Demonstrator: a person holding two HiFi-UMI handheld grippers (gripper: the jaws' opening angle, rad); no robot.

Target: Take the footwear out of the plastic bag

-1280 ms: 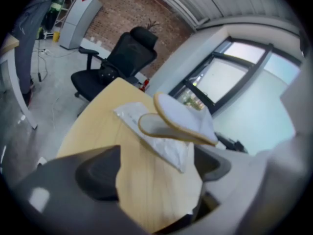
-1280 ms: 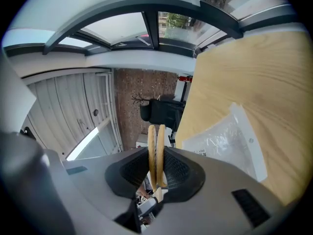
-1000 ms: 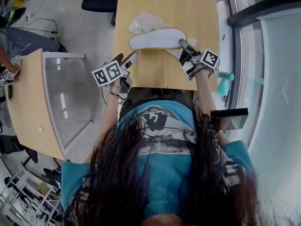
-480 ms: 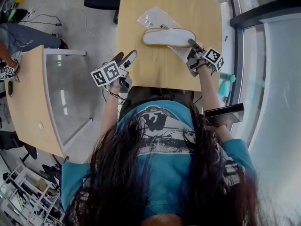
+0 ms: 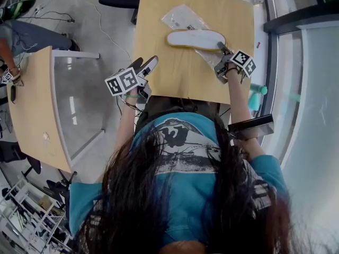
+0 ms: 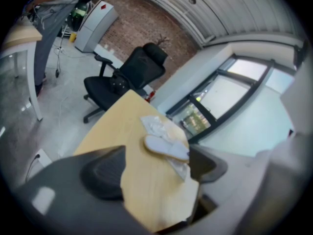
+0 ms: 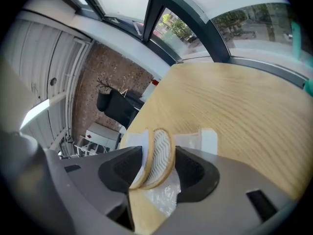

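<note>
At the surface's (image 5: 180, 75) right edge, the right gripper's (image 5: 222, 48) fingers (image 7: 193, 173) have just been opening, slippers (image 5: 196, 38) between them. Left gripper (image 5: 143, 65) released, empty.

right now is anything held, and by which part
Nothing: the right gripper has just opened its jaws around the slippers at one end; the left gripper is empty.

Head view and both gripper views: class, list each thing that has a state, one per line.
Slippers: paired, lying on table.
Plastic bag: lying flat beyond slippers.
Left claw: open, empty.
Right claw: jaws just opened, loose around slippers' end.
Office chair: unoccupied.
</note>
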